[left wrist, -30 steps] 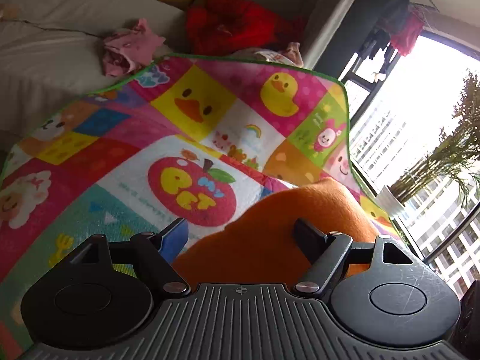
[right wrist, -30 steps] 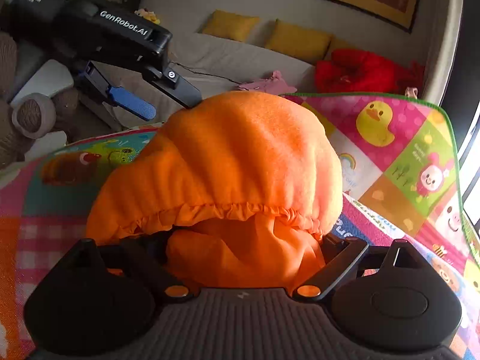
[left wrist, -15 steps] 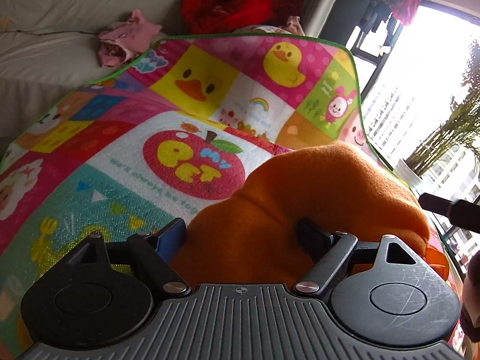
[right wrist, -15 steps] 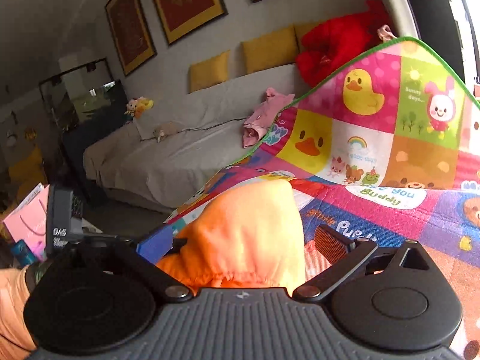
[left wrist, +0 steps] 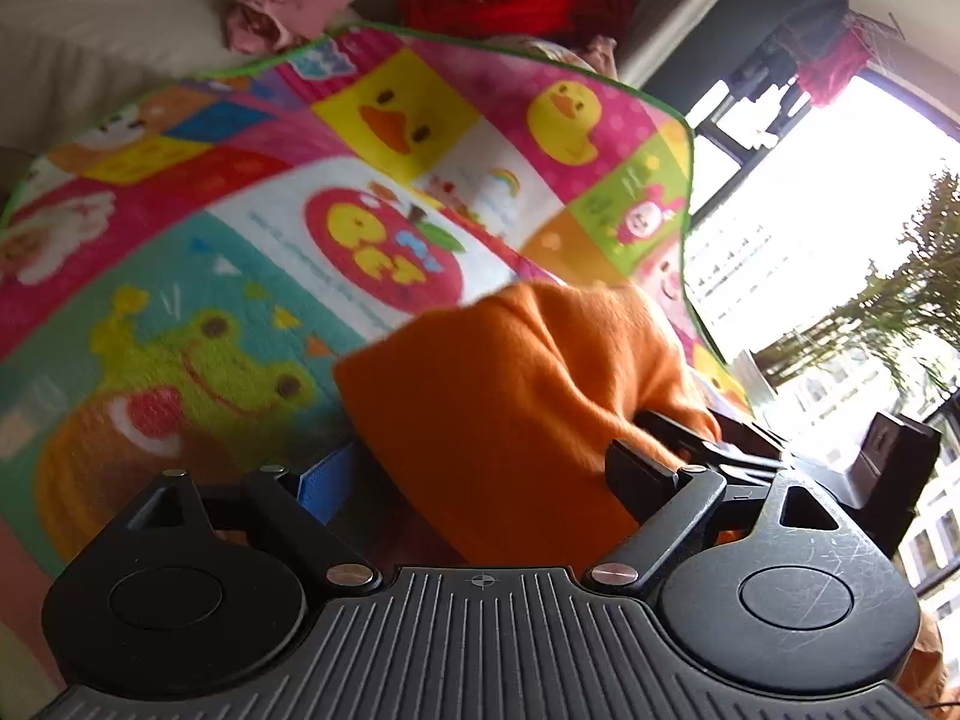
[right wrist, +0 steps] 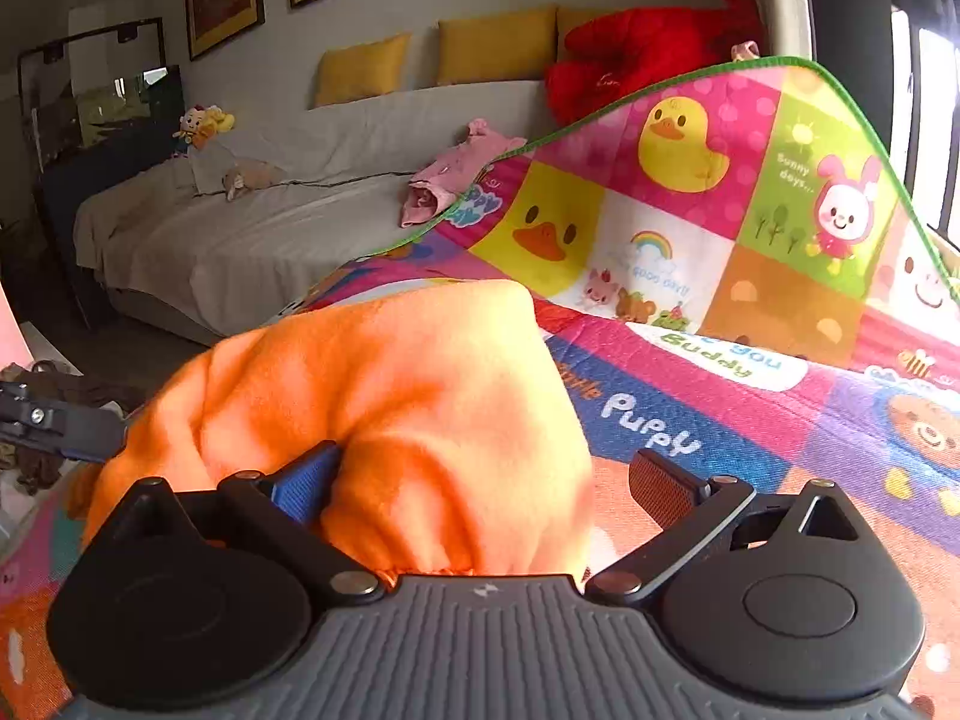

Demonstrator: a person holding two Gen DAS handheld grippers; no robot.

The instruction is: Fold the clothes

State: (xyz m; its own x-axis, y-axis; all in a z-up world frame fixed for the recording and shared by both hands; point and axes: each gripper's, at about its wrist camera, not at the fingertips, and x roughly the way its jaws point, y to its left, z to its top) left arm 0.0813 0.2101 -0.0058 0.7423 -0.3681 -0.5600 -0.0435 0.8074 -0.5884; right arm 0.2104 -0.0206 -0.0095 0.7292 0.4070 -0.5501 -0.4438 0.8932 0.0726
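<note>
Garment: orange fleece garment [left wrist: 516,396] bunched in a mound on the play mat [left wrist: 198,276], sitting between my two tools; its gathered elastic hem shows just in front of my right tool's body.
Left tool [left wrist: 480,468]: my jaws are opening, with the orange fleece lying between them; the blue pad [left wrist: 327,480] on one finger stands just clear of the cloth, while the other finger is against or under a fold, so I cannot say it presses.
Right tool [right wrist: 480,480]: spread wide and released; the blue pad [right wrist: 303,483] touches the side of the fleece mound, and the ribbed orange pad [right wrist: 660,489] on the other finger stands apart from the cloth with bare mat showing in the gap.
Mat: patchwork of cartoon squares with ducks, a frog, an apple and a green edging, its far side raised up against the sofa [right wrist: 270,222].
Sofa: grey cover, yellow cushions [right wrist: 492,45] along the back, a crumpled pink garment [right wrist: 456,171] beside the mat's edge, a red plush heap [right wrist: 648,60] at the end.
Window: bright, at the right of the left wrist view.
</note>
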